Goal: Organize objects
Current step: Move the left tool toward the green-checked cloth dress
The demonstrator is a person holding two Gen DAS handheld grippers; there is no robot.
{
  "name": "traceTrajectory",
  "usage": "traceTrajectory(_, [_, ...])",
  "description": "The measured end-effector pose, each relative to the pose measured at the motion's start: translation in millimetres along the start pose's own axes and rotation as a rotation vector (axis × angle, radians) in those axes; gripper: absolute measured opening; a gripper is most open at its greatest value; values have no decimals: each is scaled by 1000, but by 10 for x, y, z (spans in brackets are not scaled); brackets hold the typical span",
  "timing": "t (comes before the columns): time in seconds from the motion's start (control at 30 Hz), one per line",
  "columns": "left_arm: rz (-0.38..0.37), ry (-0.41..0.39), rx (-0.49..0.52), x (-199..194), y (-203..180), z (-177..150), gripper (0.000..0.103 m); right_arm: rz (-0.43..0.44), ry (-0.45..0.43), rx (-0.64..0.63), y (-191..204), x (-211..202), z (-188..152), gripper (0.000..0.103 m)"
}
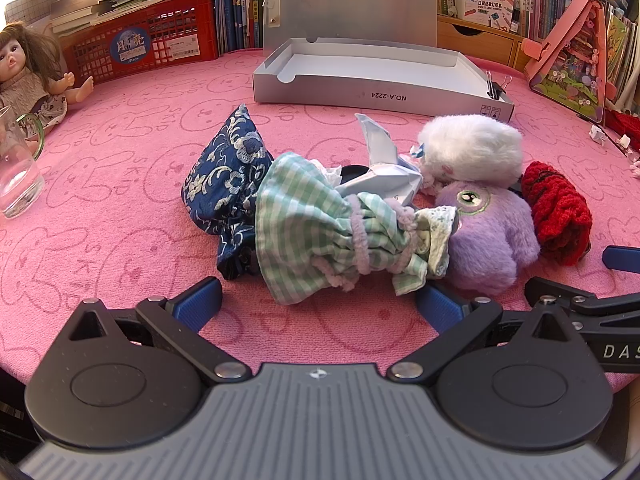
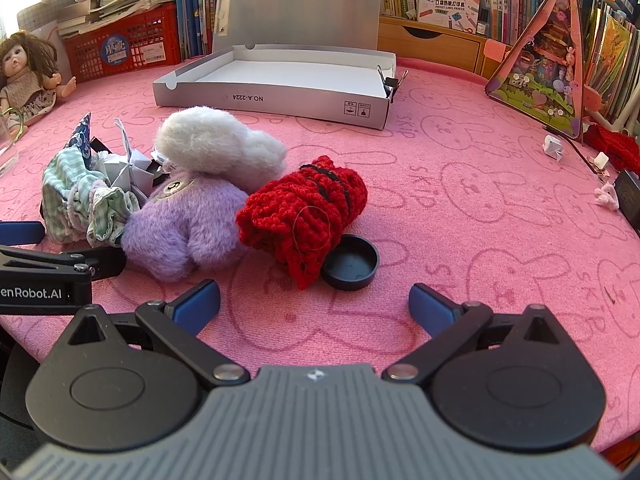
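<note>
Where the heap sat mid-table, the purple plush [image 1: 492,240] in its green gingham dress [image 1: 320,236] lay on its side, long axis crosswise, head toward the red knit piece [image 2: 304,216]. A black lid [image 2: 351,263] touched that knit. Left gripper [image 1: 318,304] and right gripper [image 2: 314,306] hung nearby, jaws wide, empty.

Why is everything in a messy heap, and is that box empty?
Yes, the grey box is open and bare inside. The toys lie jumbled in front of it: purple plush on its side, white fluffy thing leaning on it, red knitted piece crumpled, with a loose black lid tucked against it.
</note>
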State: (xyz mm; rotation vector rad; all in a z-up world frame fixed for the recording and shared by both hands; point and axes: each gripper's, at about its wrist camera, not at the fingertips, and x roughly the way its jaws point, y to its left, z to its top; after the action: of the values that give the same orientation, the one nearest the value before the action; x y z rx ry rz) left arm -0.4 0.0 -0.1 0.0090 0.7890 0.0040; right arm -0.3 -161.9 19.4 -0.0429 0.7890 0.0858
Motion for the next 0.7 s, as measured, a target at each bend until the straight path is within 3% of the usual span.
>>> traceTrajectory(0.7, [1,-8,-1,-25,0,-8,103,3,-27,0,-22,-19,-42,103])
